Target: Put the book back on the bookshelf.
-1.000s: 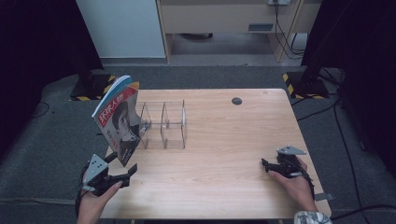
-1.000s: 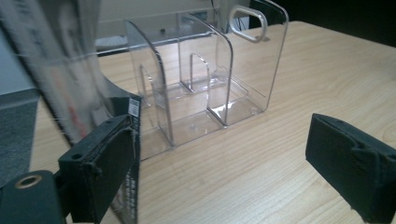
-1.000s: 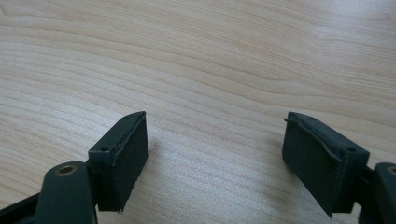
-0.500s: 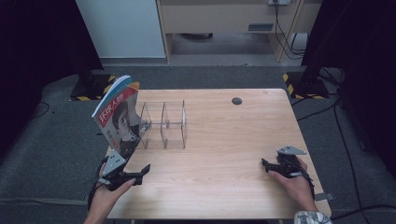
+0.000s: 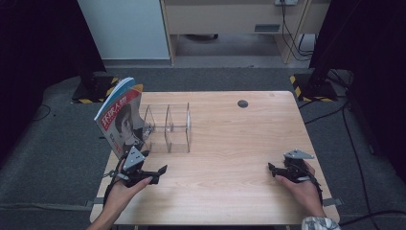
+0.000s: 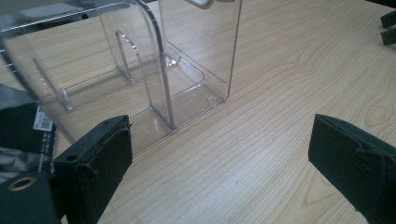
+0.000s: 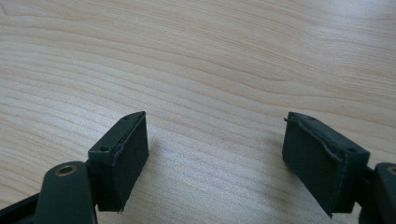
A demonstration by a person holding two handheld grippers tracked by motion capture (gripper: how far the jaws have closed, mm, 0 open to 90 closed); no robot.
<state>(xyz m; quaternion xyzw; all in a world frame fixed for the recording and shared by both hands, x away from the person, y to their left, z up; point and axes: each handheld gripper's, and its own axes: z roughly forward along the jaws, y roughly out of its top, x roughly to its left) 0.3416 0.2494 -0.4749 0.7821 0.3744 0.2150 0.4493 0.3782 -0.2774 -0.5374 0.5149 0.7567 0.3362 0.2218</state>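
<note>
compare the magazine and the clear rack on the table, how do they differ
The magazine is printed paper with a face on its cover; the clear rack is see-through plastic with upright dividers. The magazine leans tilted at the rack's left end; the rack sits flat and square on the table. The magazine rises higher than the rack. Both stand at the table's left side, and neither is held by a gripper.

**Both grippers low, jaws apart**

The left gripper [image 5: 160, 172] sits in the person's left hand [image 5: 125, 188], jaws spread wide with nothing between them. The right gripper [image 5: 272, 169], gripped by the right hand [image 5: 300, 184], points inward, jaws likewise wide and empty.
</note>
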